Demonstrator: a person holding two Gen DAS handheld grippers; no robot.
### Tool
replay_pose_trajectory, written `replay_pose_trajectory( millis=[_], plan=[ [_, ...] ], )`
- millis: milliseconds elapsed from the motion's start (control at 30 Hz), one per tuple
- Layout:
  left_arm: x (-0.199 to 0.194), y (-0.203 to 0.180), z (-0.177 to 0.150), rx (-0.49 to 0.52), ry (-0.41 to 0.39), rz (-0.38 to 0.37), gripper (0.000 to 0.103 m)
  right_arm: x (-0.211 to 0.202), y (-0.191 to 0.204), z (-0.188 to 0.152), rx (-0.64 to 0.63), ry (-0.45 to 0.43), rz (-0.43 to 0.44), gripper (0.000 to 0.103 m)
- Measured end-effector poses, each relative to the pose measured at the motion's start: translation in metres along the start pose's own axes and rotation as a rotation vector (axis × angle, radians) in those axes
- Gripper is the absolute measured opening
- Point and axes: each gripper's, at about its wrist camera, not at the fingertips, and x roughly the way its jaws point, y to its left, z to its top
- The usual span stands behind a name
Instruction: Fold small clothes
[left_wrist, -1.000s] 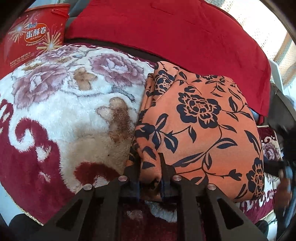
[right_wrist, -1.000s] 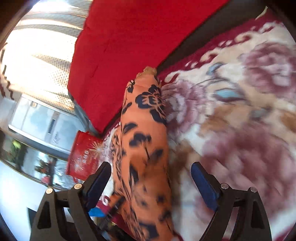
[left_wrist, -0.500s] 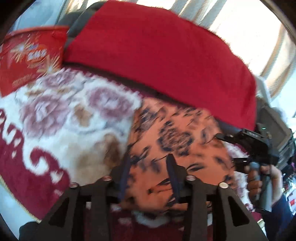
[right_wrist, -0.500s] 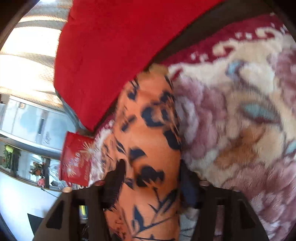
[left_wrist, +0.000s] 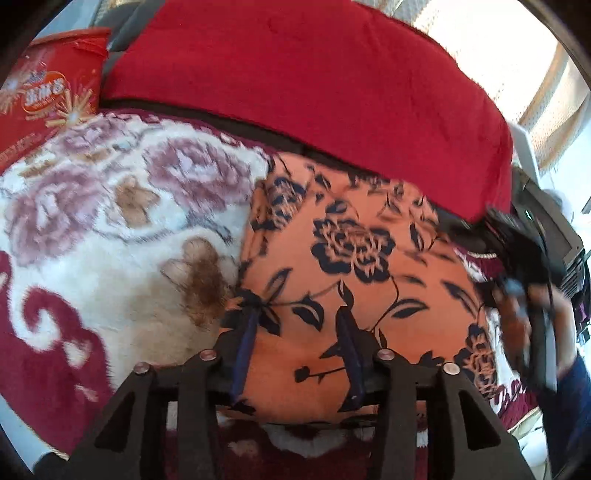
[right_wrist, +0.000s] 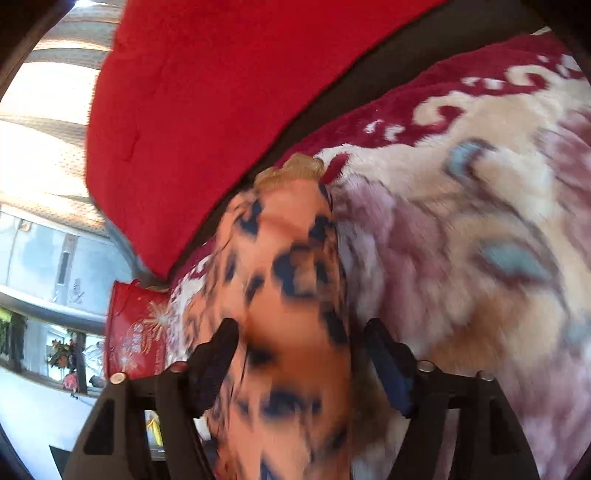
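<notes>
Left wrist view: the left gripper (left_wrist: 297, 341) had its fingers pinched shut on the near edge of the orange cloth (left_wrist: 354, 280) a second ago. Now they're about half open and opening a touch more, hanging over the cloth with nothing clamped. It's also lifted a little. The cloth lies as a folded rectangle on the floral blanket (left_wrist: 110, 229), up against the red cushion (left_wrist: 314, 92). The red snack tin (left_wrist: 48, 92) sits at the far left. The right gripper (left_wrist: 524, 291) is a blur at the cloth's right edge.

Right wrist view: the right gripper (right_wrist: 303, 354) started wide open beside the cloth (right_wrist: 291, 280), slid in along it and narrowed. Now its fingers straddle the folded end and are opening a bit. It's too blurry to say whether the fingers (right_wrist: 388, 362) press on the fabric; I'd guess not.

So I reckon the left has just let go of a finished fold, and the right is tidying or lining up the next one.
</notes>
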Motion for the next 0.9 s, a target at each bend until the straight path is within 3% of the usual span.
replay_pose_trajectory(
  millis=[133, 200, 233, 267, 400, 467, 533, 733, 800, 833, 900],
  plan=[
    [-0.009, 0.011, 0.005, -0.037, -0.009, -0.022, 0.054, -0.034, -0.002, -0.048, -0.079, 0.026, 0.029, 0.075],
    [-0.006, 0.012, 0.004, -0.041, -0.002, -0.020, 0.057, -0.031, -0.002, -0.068, -0.119, 0.066, 0.027, 0.074],
    [-0.002, 0.012, 0.004, -0.039, 0.009, -0.010, 0.057, -0.025, 0.002, -0.077, -0.182, 0.095, -0.012, 0.055],
    [0.000, 0.010, 0.003, -0.035, 0.024, 0.004, 0.057, -0.018, 0.004, -0.084, -0.233, 0.109, -0.074, 0.046],
    [-0.014, 0.002, 0.003, -0.002, 0.007, 0.010, 0.060, -0.025, 0.000, -0.086, -0.217, 0.078, -0.097, 0.047],
    [-0.020, -0.001, 0.005, 0.012, -0.014, 0.026, 0.065, -0.025, 0.008, -0.087, -0.222, 0.069, -0.103, 0.064],
    [-0.023, -0.003, 0.007, 0.017, -0.012, 0.039, 0.065, -0.036, 0.009, -0.088, -0.211, 0.048, -0.082, 0.072],
    [-0.023, -0.006, 0.009, 0.036, -0.009, 0.045, 0.065, -0.061, 0.018, -0.100, -0.225, 0.022, -0.045, 0.074],
    [-0.021, -0.007, 0.009, 0.036, -0.001, 0.046, 0.065, -0.043, 0.023, -0.107, -0.277, 0.077, -0.097, 0.068],
    [-0.019, -0.007, 0.009, 0.038, 0.007, 0.045, 0.066, -0.033, 0.022, -0.111, -0.287, 0.103, -0.143, 0.052],
    [-0.017, -0.006, 0.009, 0.041, 0.013, 0.049, 0.066, -0.030, 0.015, -0.113, -0.268, 0.109, -0.133, 0.052]
  ],
)
